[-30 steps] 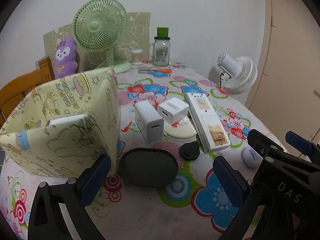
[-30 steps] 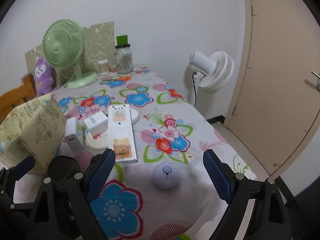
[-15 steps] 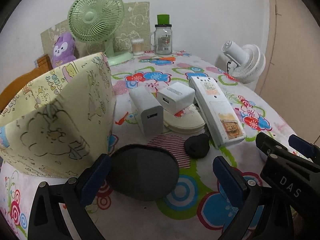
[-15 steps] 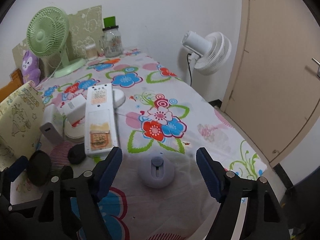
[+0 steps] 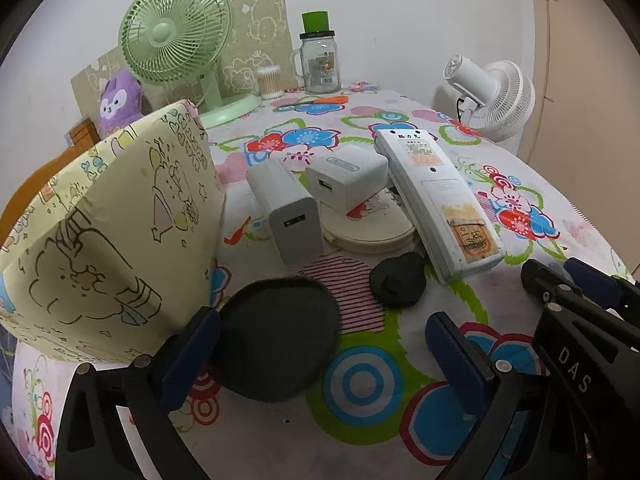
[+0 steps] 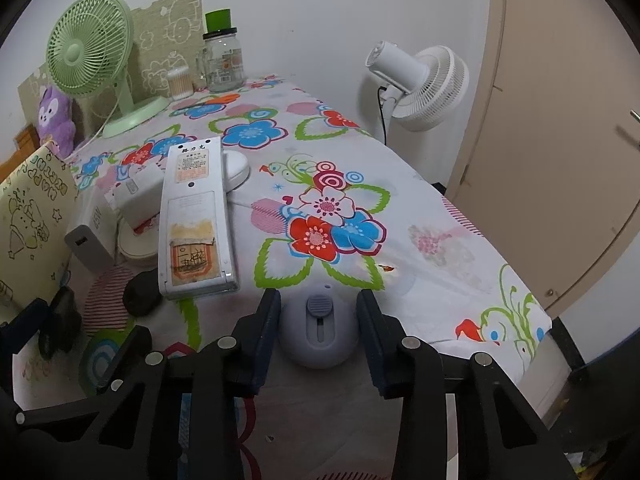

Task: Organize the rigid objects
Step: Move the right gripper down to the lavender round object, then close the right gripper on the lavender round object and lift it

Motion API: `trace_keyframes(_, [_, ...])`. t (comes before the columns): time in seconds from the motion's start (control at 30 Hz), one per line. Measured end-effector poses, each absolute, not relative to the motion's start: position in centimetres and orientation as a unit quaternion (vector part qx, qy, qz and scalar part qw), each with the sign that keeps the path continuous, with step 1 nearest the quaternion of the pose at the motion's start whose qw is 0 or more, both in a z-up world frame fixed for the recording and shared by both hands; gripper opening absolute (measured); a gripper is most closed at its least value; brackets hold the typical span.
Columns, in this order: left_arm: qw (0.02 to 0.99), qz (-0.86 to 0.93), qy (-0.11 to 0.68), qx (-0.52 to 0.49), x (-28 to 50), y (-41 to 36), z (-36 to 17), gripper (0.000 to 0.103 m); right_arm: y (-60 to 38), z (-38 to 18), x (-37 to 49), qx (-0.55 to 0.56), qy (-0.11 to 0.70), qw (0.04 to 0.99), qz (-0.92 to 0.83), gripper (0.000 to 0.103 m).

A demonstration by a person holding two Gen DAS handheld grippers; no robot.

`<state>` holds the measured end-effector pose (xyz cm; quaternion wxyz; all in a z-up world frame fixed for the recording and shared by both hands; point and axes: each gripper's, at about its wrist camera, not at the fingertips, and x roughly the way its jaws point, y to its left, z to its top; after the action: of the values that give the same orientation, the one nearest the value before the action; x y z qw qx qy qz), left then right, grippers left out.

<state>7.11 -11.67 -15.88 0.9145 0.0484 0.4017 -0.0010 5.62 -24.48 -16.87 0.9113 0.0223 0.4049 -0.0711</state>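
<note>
Left wrist view: vs a sec ago the camera sits lower and closer to the table; the dark oval disc [image 5: 276,336] now fills more of the lower centre and lies between the left gripper [image 5: 320,352] pads, nearer the left pad. Jaws wide apart, nothing gripped, pointing steeply down at the flowered tablecloth [image 5: 360,432]. Yellow fabric bin [image 5: 108,240] looms larger at left, just beside the disc. Mid-frame: two white chargers [image 5: 288,212], a round cream compact [image 5: 372,232] under one of them, white remote [image 5: 436,200] w/ its near end raised, small black plug piece [image 5: 396,280]. Right gripper's black frame enters at lower right.

Right wrist view: biggest change – right gripper [image 6: 318,320] was wide a sec ago, and its jaws have just been closing; now the blue pads sit against both sides of the small lavender round device [image 6: 320,328] at bottom centre, so it's clamped on it. Device rests on the cloth near the table's front edge, just below-right of the remote's near end. Gripper angled down. White standing fan [image 6: 420,80] upper right, green desk fan [image 6: 88,56] upper left.
</note>
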Motion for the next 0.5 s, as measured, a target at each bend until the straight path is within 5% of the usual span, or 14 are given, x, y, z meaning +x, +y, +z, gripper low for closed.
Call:
trace_keyframes(0.3, [0.908,-0.027,0.417,-0.009,7.1,-10.4,-15.6,0.101,-24.5,-15.8,5.6,0.021,0.388,0.919,-0.072,0.042])
trace_keyframes(0.5, [0.913,-0.022,0.407,-0.030,7.1,-9.4,-15.1,0.068,-24.3,-15.7,5.6,0.016,0.388,0.918,-0.077,0.042])
